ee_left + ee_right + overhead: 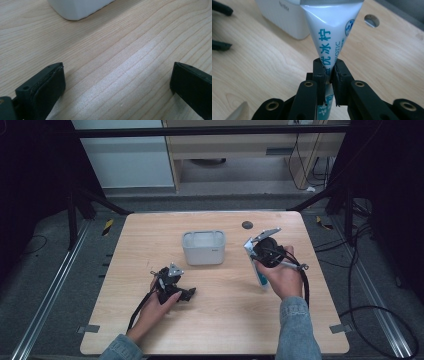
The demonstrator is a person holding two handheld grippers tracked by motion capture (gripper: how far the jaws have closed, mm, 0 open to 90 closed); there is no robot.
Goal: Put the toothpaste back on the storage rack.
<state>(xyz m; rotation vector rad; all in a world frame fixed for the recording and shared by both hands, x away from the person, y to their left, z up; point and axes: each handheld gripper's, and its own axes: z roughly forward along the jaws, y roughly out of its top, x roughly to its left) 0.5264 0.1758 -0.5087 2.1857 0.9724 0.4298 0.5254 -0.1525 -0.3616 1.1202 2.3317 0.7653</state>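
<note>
Toothpaste tube (329, 32), white with blue Chinese lettering, stands pinched between the closed jaws of our right gripper (330, 72), its flat crimped end uppermost. From the high view we see that tube (260, 275) slanting down toward the wooden table (215, 330) on the right half of the top, our right hand (284, 277) wrapped around the right gripper (257, 262) just beside it.

Our left gripper (189, 293) rests low over the left half of the table, nearer the front edge, held in our left hand (157, 302). Its own view shows the two black jaws spread wide apart with bare wood grain between them (117, 80).

Between the two grippers, toward the far edge, sits a white rectangular container (203, 247) with rounded corners, its top open; its near corner (77, 10) shows ahead of the left gripper. A small dark round hole (247, 225) marks the table near the far edge, right of the container.
</note>
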